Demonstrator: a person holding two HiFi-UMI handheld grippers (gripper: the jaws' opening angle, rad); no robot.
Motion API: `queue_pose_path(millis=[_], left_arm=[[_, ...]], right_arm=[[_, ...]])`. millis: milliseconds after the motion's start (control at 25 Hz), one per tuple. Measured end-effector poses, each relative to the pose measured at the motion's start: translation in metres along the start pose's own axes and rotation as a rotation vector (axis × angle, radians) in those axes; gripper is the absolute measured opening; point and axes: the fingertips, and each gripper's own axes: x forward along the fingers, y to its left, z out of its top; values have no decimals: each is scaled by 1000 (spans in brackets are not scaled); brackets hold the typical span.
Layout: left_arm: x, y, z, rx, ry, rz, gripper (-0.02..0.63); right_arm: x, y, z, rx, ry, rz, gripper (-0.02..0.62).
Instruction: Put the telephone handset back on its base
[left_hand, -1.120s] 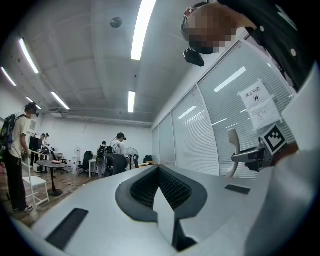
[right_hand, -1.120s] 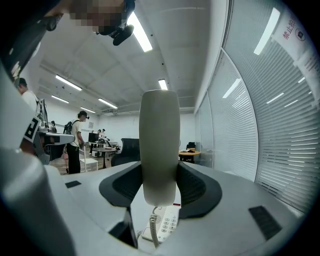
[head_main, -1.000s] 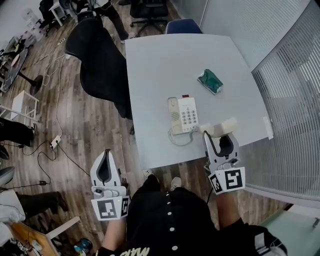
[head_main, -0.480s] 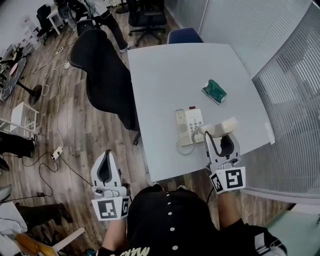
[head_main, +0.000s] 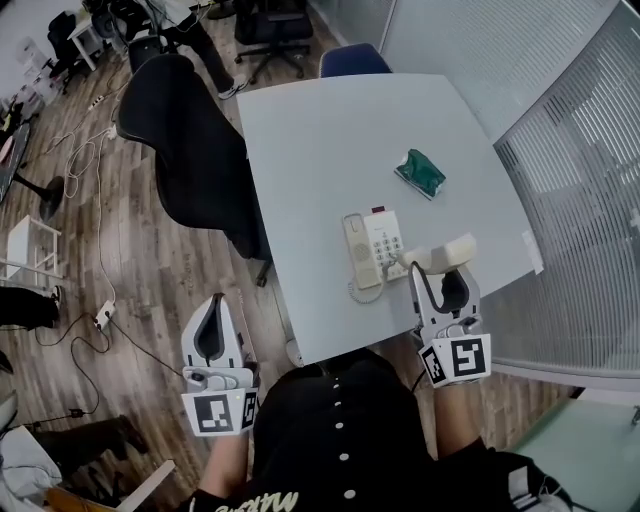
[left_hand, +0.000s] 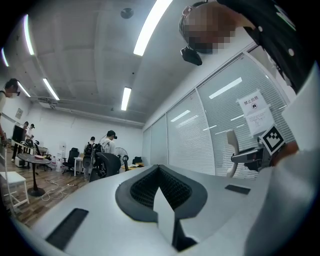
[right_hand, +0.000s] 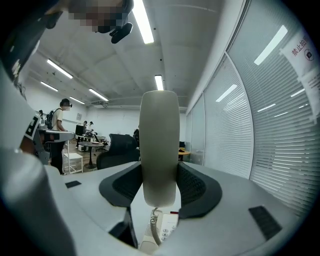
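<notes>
A cream telephone base (head_main: 372, 245) with a keypad lies on the grey table (head_main: 330, 130), near its front edge. The cream handset (head_main: 441, 254) is lifted off the base, to its right, with my right gripper (head_main: 437, 266) shut on it. In the right gripper view the handset (right_hand: 159, 145) stands upright between the jaws, and the base (right_hand: 163, 231) shows below with the coiled cord (right_hand: 155, 225) running down to it. My left gripper (head_main: 213, 318) hangs over the wooden floor left of the table, jaws closed with nothing between them (left_hand: 161, 192).
A green packet (head_main: 420, 170) lies on the table behind the phone. A black office chair (head_main: 185, 140) stands at the table's left edge. A slatted glass partition (head_main: 580, 180) runs along the right. Cables (head_main: 100, 200) trail over the floor at left.
The head view has shifted, so the table and phone sit slightly differently in frame. The right gripper still holds the handset just right of the base; the left gripper stays low.
</notes>
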Motion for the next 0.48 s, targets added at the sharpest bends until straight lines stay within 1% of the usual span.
queue_pose_path(millis=[120, 280, 480], left_arm=[[15, -6, 0, -2, -2, -12, 14], [26, -15, 9, -10, -18, -19, 14], [37, -22, 9, -6, -12, -30, 14]], right_arm=[[7, -8, 0, 2, 3, 1, 227], [15, -14, 5, -11, 17, 16, 227], [21, -21, -1, -10, 70, 26, 227]])
